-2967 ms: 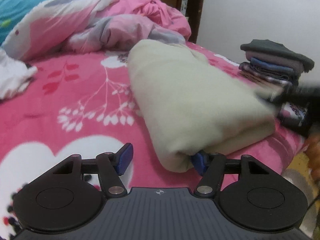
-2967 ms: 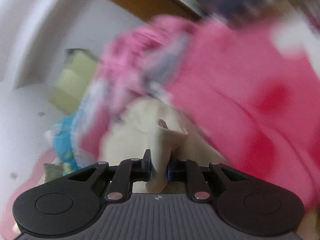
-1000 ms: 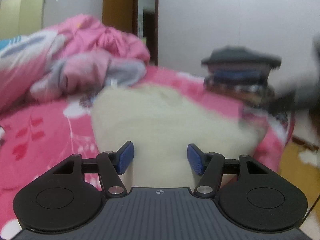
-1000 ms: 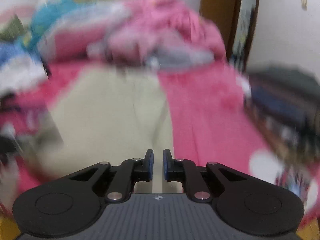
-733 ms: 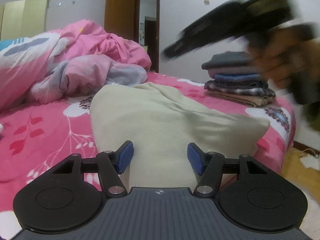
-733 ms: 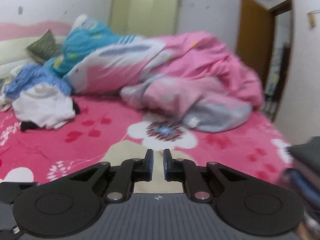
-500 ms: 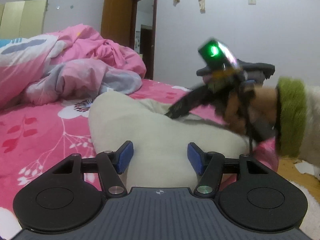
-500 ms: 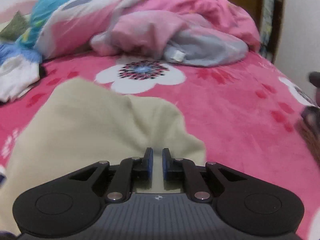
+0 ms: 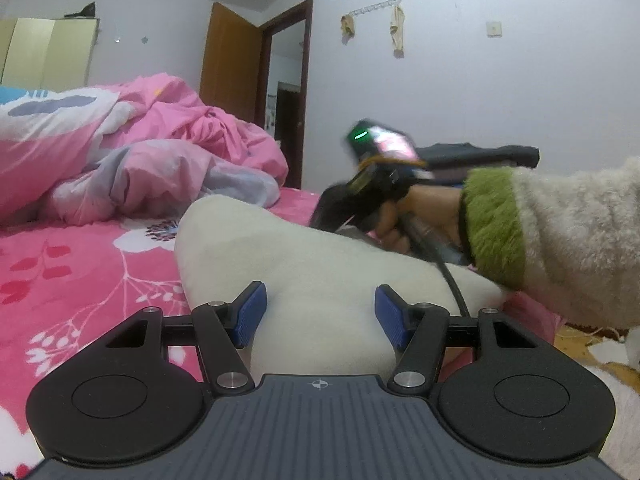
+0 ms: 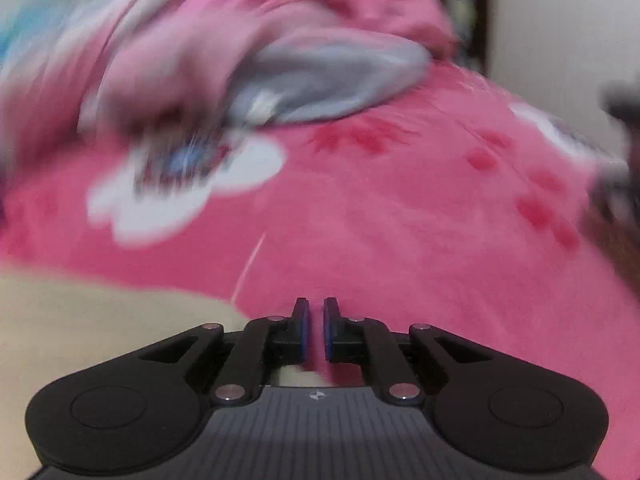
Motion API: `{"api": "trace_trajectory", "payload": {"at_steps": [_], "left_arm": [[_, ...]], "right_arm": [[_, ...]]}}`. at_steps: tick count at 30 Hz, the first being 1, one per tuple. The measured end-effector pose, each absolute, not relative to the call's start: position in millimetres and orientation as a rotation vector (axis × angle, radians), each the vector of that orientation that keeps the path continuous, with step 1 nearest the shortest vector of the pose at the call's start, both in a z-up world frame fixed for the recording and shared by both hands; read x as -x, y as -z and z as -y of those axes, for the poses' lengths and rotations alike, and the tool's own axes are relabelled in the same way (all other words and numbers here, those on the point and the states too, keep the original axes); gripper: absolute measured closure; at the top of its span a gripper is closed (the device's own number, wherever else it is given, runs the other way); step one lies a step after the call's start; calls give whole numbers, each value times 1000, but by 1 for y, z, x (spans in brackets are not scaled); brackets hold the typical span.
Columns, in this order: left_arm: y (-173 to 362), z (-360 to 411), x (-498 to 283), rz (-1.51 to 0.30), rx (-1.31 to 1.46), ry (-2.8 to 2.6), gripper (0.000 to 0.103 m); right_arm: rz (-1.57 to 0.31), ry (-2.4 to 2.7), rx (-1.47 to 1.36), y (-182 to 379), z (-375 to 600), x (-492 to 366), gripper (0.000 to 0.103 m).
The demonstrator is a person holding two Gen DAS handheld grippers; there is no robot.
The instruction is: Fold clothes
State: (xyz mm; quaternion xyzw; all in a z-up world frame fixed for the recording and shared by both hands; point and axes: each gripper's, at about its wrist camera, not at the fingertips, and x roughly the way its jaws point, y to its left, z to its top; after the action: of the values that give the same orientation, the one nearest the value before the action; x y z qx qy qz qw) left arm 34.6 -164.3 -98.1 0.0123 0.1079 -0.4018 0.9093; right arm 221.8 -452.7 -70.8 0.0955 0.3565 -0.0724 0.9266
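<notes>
Fleece garment (image 9: 320, 264), cream, mounded on plush bedspread (image 9: 80, 272).

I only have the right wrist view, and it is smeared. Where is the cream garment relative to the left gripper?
Observer: The cream garment lies folded on the pink bedspread, its near end between the open fingers of the left gripper, not pinched.
Operator: And where is the right gripper over it?
Observer: The right gripper, held by a hand, is at the garment's far right edge, in front of a stack of folded clothes. Whether it touches the cloth I cannot tell.
</notes>
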Motion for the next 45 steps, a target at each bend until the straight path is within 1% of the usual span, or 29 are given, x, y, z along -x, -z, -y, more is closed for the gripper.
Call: {"api": "trace_trajectory", "payload": {"at_steps": [4,6,7,9,11,13,14,16,19,21,22,23,25,27,28,30,33,34,35,37,39,40,42,43,45], "left_arm": [[99,163,-35,-225,-7,834,43],[100,163,-35,-222,-7,831,43],[100,163,-34,-222,-6,830,43],[99,163,-33,-221,-8,832,43],[99,164,-32,-216,-16,838,42],[99,163,-32,-217,-10,832,42],[100,162,-32,-219,-4,833,42],[100,161,-34,-224,10,837,42],[100,160,-34,-223,12,838,42],[100,160,-33,-221,13,838,42],[100,160,-33,-219,12,841,42],[100,161,-32,-216,11,846,42],[100,161,-29,-210,1,838,42],[100,161,-27,-208,0,833,42],[100,160,-27,-211,7,834,42],[100,159,-27,-215,20,836,42],[100,158,-26,-215,24,838,42],[101,158,-26,-215,26,838,42],[101,158,-26,-214,29,838,42],[101,157,-27,-218,38,834,42],[102,156,-27,-218,44,836,41],[102,156,-27,-219,47,837,41],[102,155,-27,-219,52,839,41],[102,155,-26,-219,55,840,41],[103,154,-26,-220,60,842,41]], "right_arm": [[-564,19,-232,23,449,-195,95],[-514,-123,-205,5,430,-189,95],[-519,-183,-191,4,422,-188,95],[-587,-130,-180,23,426,-191,95],[-665,24,-197,50,446,-196,90],[-741,180,-212,77,467,-201,91],[-705,253,-242,64,473,-192,90],[-606,258,-201,33,466,-170,91],[-464,40,-169,-9,441,-129,90],[-469,-90,-99,-5,424,-113,91],[-560,-71,-75,18,421,-117,91],[-653,-50,-50,41,418,-120,94],[-674,-10,-101,81,434,-119,96],[-722,65,-155,57,441,-124,96],[-686,54,-136,40,434,-123,94],[-612,29,-99,7,420,-120,94],[-502,-184,-52,-27,382,-117,94],[-501,-248,-7,-27,369,-121,94],[-528,-275,43,-13,358,-129,94],[-693,-227,96,43,354,-158,96],[-736,-216,-16,55,375,-176,97],[-757,-190,-37,43,378,-180,97],[-757,-165,21,20,369,-182,95],[-719,-180,51,4,365,-177,95],[-654,-273,20,-10,349,-171,95]]}}
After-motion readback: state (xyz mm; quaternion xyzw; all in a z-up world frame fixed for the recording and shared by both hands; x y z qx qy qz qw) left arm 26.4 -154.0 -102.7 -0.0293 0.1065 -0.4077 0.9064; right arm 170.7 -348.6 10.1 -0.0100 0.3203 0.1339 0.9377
